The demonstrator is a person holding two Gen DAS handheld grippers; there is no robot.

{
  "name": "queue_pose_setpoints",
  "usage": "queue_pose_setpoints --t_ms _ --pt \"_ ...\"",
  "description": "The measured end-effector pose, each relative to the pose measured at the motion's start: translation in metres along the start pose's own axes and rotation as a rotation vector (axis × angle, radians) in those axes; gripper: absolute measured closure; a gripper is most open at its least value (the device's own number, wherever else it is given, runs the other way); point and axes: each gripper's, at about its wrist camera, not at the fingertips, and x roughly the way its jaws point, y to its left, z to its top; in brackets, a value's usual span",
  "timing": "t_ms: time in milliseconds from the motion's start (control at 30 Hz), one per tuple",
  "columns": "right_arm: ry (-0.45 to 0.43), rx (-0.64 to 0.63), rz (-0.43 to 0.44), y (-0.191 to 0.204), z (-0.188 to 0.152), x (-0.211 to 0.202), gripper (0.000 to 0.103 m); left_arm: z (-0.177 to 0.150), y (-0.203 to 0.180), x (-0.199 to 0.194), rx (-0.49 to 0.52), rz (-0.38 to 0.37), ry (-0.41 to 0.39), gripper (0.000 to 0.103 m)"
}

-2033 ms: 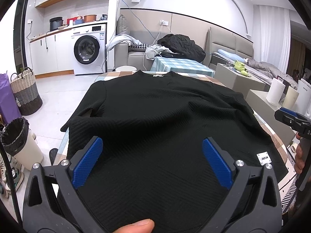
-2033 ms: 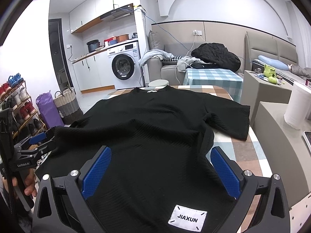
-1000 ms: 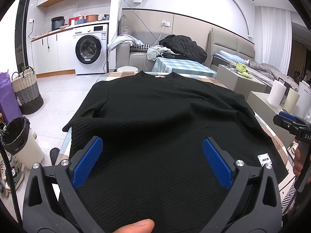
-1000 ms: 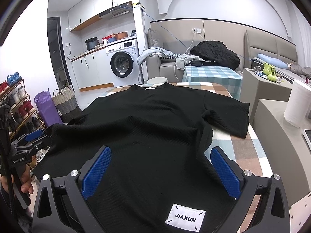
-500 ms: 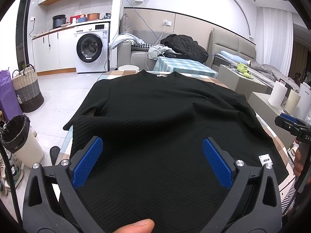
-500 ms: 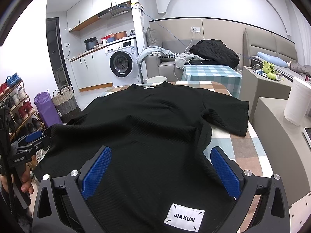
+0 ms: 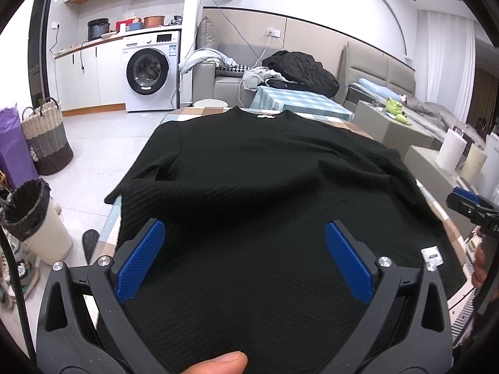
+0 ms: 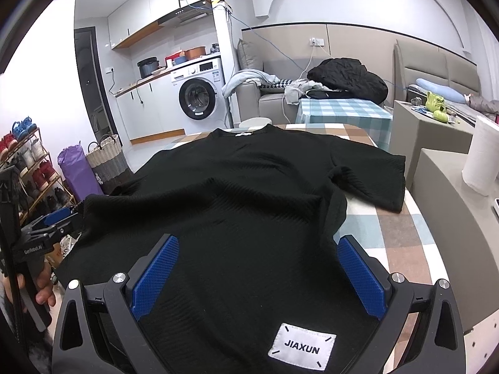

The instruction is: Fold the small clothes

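Observation:
A black ribbed short-sleeved shirt (image 7: 249, 174) lies spread on a checked table (image 8: 396, 227), collar at the far end; it also shows in the right wrist view (image 8: 237, 193). A white JIAXUN label (image 8: 302, 349) sits near its hem. My left gripper (image 7: 244, 258) is open over the hem's left part, blue pads wide apart. My right gripper (image 8: 257, 275) is open over the hem's right part near the label. Each gripper shows at the edge of the other's view, the right one (image 7: 471, 207) and the left one (image 8: 50, 227). The hem itself is hidden below both.
A lined bin (image 7: 34, 218) and a woven basket (image 7: 46, 137) stand on the floor at left. A shoe rack (image 8: 28, 168) is further left. Grey cabinets with paper rolls (image 8: 482, 155) stand at right. A sofa with clothes (image 7: 280, 71) and a washing machine (image 7: 149, 71) are behind.
Both grippers stayed open over the hem with only slight drift. A soft ridge has formed across the shirt's middle and the cloth looks a little more bunched.

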Motion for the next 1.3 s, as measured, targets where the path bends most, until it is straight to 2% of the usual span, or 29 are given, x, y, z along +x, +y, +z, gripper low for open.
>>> queue_pose_setpoints --t_ms 100,233,500,700,933,1167,1300 --pt "-0.004 0.013 0.013 -0.002 -0.003 -0.002 0.0 0.0 0.005 0.003 -0.007 0.021 0.006 0.001" --pt "-0.034 0.038 0.009 -0.004 -0.001 -0.005 0.0 -0.001 0.015 0.012 -0.064 0.009 0.043 0.001" --pt "-0.041 0.063 0.009 -0.011 0.007 0.009 0.0 -0.004 0.02 0.03 -0.056 0.053 0.085 0.001" --pt "0.01 0.141 0.031 -0.029 0.017 0.031 0.0 0.002 0.031 0.048 -0.067 0.087 0.099 0.001" --pt "0.036 0.17 -0.06 -0.046 0.032 0.049 0.0 0.02 0.04 0.08 -0.097 0.095 0.134 0.001" --pt "0.075 0.226 -0.025 -0.067 0.046 0.072 0.0 0.043 0.032 0.109 -0.053 0.088 0.146 0.006" --pt "0.087 0.279 -0.047 -0.085 0.052 0.084 0.0 0.054 0.02 0.118 -0.02 0.067 0.158 0.011"
